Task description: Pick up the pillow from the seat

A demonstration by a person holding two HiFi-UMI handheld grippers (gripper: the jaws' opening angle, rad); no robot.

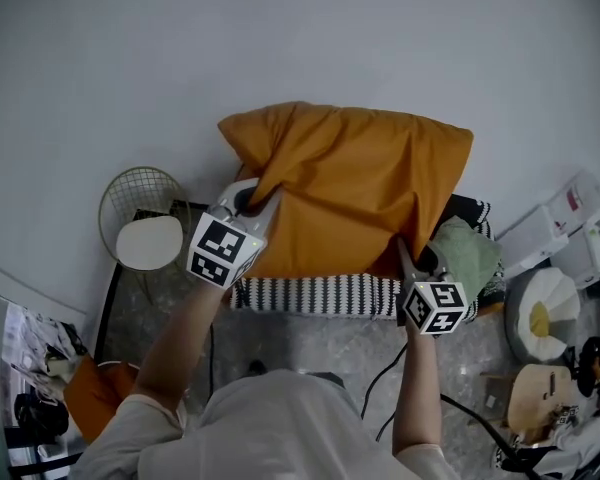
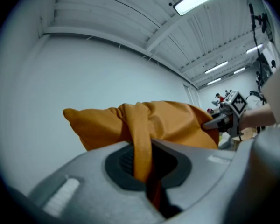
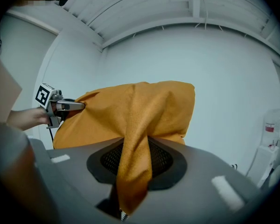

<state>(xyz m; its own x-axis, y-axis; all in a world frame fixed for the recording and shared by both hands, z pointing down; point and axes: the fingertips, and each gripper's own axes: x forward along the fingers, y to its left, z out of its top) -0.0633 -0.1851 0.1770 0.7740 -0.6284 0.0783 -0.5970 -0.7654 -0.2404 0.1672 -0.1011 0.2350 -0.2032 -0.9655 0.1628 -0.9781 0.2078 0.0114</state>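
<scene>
The left gripper (image 1: 258,196) has its jaws nearly together, pinched on a gathered fold of the orange pillow (image 1: 350,188). The fold runs down between the two pads and bunches just ahead of them. The right gripper (image 1: 408,258) has its jaws narrowly apart, clamped on a thicker twist of the same cover, and a tail of cloth hangs down through the gap towards the camera. Beyond each pair of jaws the pillow spreads out broad and upright in front of a pale wall (image 1: 400,38), stretched between the two grips, and each gripper shows at the far end of the pillow in the other's view. From the head view the striped seat (image 1: 310,293) lies under the pillow's near edge, below and between the two jaw tips; whether pillow and seat touch cannot be told. A green cloth (image 1: 465,253) lies just beside the right jaws, on their outer side
</scene>
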